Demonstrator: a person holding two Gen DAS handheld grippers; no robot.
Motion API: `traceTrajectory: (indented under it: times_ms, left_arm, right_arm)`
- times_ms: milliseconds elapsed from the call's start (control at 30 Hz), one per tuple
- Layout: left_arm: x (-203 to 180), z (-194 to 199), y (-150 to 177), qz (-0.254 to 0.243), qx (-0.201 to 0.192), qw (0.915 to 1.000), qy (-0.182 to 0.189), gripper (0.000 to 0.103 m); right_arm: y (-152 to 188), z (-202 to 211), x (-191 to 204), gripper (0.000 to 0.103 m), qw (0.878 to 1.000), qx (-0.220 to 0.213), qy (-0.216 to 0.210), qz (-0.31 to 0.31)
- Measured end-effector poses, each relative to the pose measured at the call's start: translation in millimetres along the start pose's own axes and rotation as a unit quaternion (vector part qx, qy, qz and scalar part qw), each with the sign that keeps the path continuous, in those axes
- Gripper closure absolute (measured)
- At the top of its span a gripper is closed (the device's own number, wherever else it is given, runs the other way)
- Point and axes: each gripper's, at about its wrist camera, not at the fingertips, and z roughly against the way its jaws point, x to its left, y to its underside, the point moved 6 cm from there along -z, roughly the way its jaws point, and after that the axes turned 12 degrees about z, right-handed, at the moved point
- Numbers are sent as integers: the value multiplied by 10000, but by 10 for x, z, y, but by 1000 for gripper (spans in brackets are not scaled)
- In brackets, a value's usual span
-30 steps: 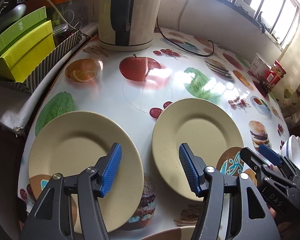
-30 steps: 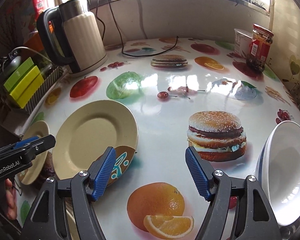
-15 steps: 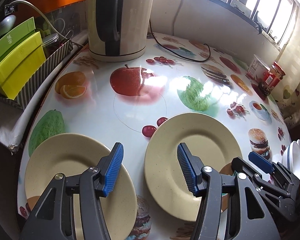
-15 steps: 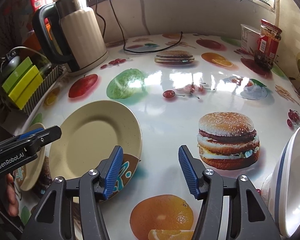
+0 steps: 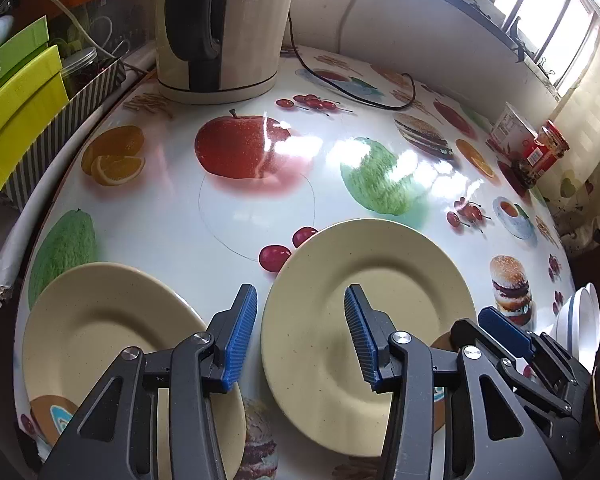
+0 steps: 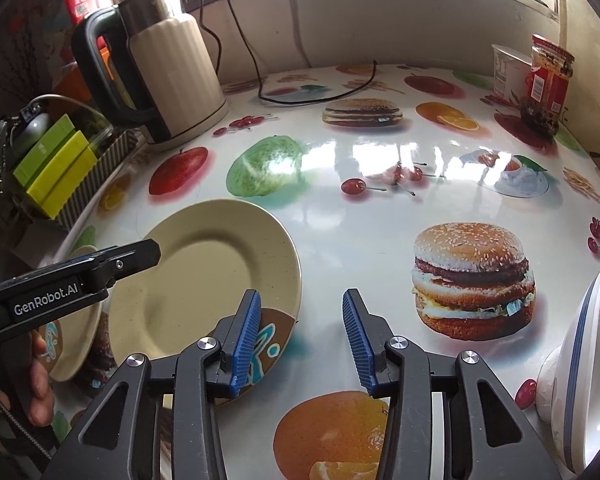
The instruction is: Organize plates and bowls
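Two beige plates lie flat side by side on the printed tablecloth: the left plate and the right plate, also in the right wrist view. My left gripper hovers over the gap between them, jaws closing, with the right plate's left rim showing between the pads and nothing pressed. My right gripper hangs by that plate's right rim, jaws closing over bare tablecloth. White bowls stand at the table's right edge.
A cream kettle with its black cord stands at the back left. A striped box with green cartons sits off the table's left edge. A red-lidded jar and a white tub stand at the back right. A hand holds the left gripper.
Both grippers' jaws have narrowed. The left gripper has edged forward toward the kettle, which now looms larger. The right gripper has stayed about where it was.
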Motion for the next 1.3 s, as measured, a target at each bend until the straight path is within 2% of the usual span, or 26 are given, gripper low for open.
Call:
traceTrajectory:
  times_ms: [233, 600, 1300]
  left_arm:
    - [56, -19, 20, 90, -8, 9999, -81, 73]
    - [83, -3, 28, 115, -12, 9999, -32, 75]
    - [52, 69, 89, 26, -120, 9999, -11, 79]
  right_arm:
    - [-1, -5, 8, 68, 9999, -22, -107, -34]
    - [-22, 1, 42, 85, 9997, -103, -225, -41]
    - [-42, 4, -9, 87, 9998, -141, -113, -43]
